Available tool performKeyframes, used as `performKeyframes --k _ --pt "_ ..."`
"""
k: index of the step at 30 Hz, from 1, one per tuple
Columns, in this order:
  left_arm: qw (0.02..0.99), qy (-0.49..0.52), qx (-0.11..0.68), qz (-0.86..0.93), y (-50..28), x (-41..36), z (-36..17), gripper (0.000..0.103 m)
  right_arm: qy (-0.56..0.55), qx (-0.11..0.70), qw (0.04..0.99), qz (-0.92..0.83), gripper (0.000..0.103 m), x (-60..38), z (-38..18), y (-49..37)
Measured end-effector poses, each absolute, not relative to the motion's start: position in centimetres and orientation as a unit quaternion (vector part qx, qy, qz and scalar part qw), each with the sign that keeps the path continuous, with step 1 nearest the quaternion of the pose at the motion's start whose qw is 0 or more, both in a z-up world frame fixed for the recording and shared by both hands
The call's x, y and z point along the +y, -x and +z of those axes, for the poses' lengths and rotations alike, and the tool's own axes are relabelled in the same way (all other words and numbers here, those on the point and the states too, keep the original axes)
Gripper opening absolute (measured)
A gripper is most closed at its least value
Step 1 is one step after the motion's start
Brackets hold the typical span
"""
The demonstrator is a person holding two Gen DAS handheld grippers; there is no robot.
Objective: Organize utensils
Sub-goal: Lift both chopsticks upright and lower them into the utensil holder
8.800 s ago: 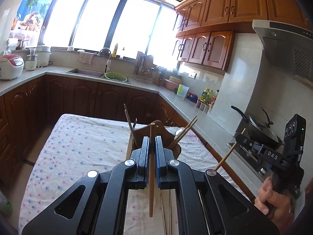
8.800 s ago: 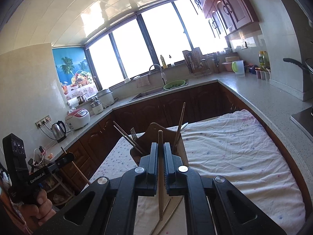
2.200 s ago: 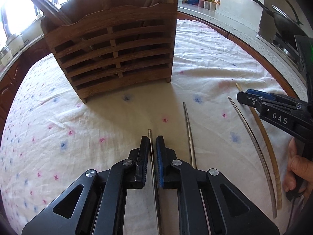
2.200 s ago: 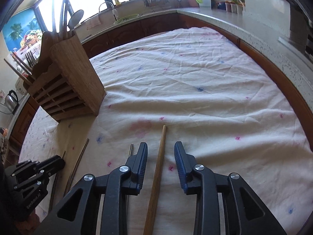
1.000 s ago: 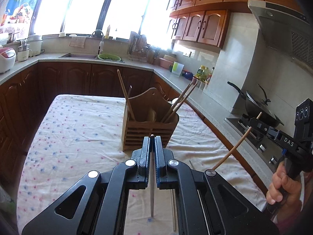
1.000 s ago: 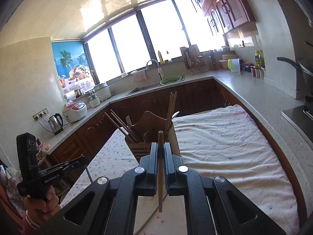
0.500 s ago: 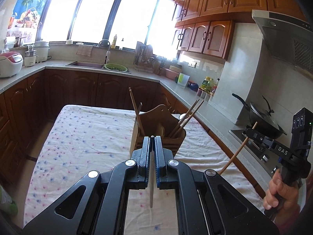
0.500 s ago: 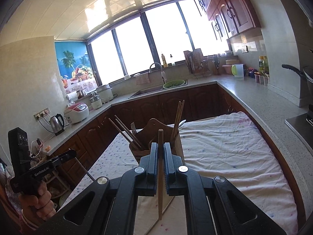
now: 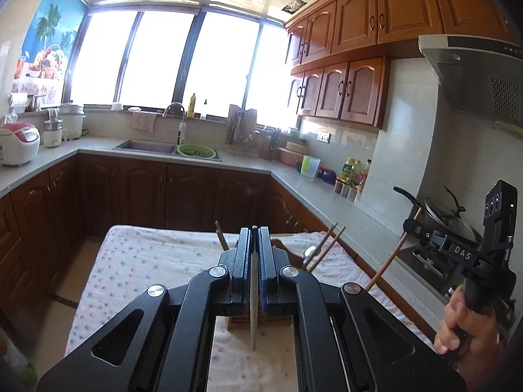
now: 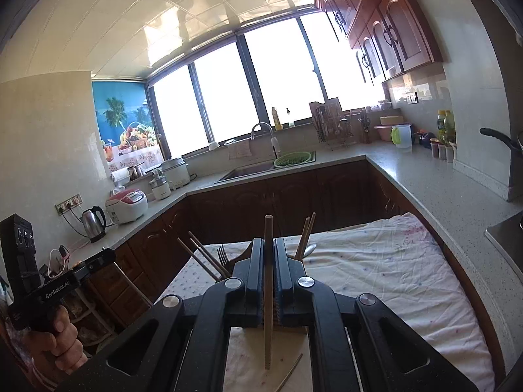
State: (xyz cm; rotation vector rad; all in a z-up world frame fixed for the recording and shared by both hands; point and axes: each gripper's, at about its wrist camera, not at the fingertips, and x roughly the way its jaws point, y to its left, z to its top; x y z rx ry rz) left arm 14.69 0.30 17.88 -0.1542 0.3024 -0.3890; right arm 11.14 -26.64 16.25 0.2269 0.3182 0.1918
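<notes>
Left gripper clamps a thin silver metal chopstick upright; right gripper pinches a brown wooden chopstick vertically. Both hang tip-down above the slatted wooden utensil holder on the floral tablecloth, probably for dropping in.

Wooden utensil holder mostly hidden behind left gripper, compartments indiscernible
</notes>
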Motion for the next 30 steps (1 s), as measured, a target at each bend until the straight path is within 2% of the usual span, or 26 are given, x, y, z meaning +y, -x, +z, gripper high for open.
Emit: performKeyframes --k 6,11,20,30 --pt "0.976 0.081 0.106 -0.171 -17.4 -0.4 21.0 0.004 -0.116 0.124 0.982 0.083 0.006 -27.0 19.1 -14.4" --pt "0.979 0.088 0.095 -0.155 -20.2 -1.4 21.4 0.004 -0.107 0.105 0.986 0.067 0.005 -26.8 20.1 -17.2" --pt "0.979 0.102 0.12 -0.133 -23.9 -2.7 16.3 0.004 -0.113 0.122 0.985 0.048 0.006 -26.7 16.6 -20.7" --pt "0.969 0.1 0.18 -0.135 -24.5 -2.8 11.0 0.004 -0.121 0.177 0.975 0.051 0.006 -26.7 11.6 -21.7"
